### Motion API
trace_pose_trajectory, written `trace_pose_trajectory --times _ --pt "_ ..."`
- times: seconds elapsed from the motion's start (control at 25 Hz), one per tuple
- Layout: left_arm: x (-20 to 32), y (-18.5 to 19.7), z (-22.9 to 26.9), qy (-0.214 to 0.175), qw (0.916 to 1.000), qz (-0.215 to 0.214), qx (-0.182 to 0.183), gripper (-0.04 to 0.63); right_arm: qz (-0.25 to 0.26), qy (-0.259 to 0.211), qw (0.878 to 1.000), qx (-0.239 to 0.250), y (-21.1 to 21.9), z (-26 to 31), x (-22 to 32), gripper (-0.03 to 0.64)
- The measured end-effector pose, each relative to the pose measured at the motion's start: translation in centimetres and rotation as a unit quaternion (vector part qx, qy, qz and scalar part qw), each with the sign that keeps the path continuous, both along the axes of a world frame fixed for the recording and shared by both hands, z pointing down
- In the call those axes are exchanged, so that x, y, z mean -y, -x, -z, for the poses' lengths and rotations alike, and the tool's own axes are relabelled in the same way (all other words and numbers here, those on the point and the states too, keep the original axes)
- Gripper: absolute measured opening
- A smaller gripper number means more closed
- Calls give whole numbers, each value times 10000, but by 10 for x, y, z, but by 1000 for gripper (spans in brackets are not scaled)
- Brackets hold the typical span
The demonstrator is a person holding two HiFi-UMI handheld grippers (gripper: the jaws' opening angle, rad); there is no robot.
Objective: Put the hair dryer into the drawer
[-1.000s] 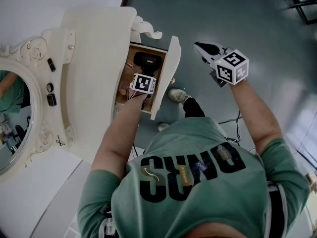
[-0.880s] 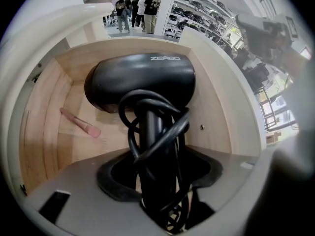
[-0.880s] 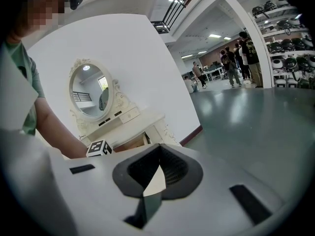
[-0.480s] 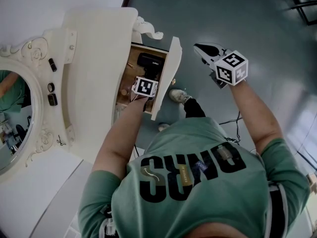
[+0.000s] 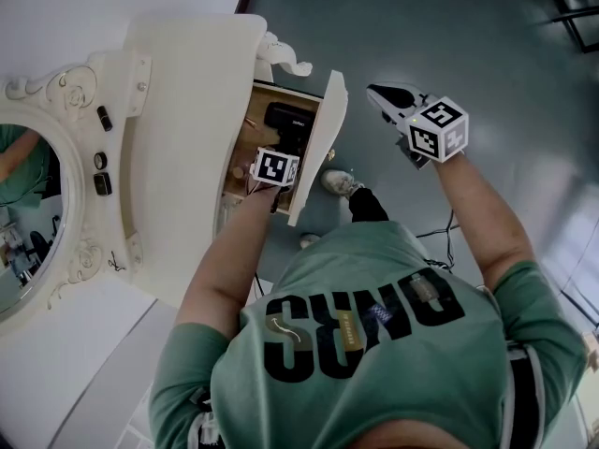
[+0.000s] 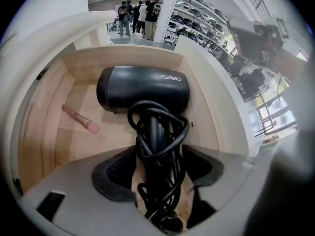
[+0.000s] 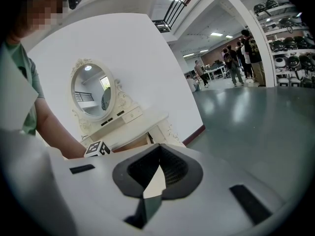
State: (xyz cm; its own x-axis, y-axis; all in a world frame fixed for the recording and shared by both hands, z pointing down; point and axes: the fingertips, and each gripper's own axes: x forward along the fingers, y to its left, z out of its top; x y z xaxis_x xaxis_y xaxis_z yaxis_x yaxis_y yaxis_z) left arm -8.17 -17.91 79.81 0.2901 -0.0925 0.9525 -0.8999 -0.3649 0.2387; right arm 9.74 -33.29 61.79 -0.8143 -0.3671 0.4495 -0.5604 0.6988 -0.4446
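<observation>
Head view: cream dressing table [image 5: 187,110] with an oval mirror [image 5: 23,223] at its left; one drawer [image 5: 314,148] is pulled out over the grey floor [image 5: 449,26]. The hair dryer [image 6: 142,90] lies inside that drawer on the bare wooden bottom, its black barrel crosswise near the back wall and its handle pointing toward the camera of the left gripper view. The cord [image 6: 157,117] is wound in loose loops around the handle. A thin stick with a pink tip [image 6: 81,119] lies on the drawer bottom to the left of the barrel, apart from it. The left gripper [image 6: 158,156] points steeply down into the drawer, its marker cube [image 5: 274,166] just above the drawer opening. Its jaws have just been opening and now stand spread wide; the cord-wrapped handle lies between them, with wood showing between the left pad and the cord, so the pads do not press on it. The right gripper [image 7: 160,149] is held out to the side over the floor, well apart from the drawer and aimed back toward the dressing table. Its jaws are pressed together at the tips with nothing between them. People stand far off in the background hall, too small to detail.
</observation>
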Motion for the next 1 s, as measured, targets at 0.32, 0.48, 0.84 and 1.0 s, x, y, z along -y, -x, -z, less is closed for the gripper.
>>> trace_pose_trajectory --times 0.32,0.48,0.84,1.0 --pt "-1 5 29 -247 9993 263 -132 295 130 -48 9999 49 11 14 -1 -6" --pt "-2 11 59 -485 9970 537 -263 295 254 -83 9996 109 23 28 -2 -6" --pt "0 47 159 -1570 9716 1563 -837 295 944 -321 9945 326 87 76 -12 -6" --pt "-11 68 215 -2259 9448 2049 -1200 295 1368 -418 9888 416 129 101 -31 -6"
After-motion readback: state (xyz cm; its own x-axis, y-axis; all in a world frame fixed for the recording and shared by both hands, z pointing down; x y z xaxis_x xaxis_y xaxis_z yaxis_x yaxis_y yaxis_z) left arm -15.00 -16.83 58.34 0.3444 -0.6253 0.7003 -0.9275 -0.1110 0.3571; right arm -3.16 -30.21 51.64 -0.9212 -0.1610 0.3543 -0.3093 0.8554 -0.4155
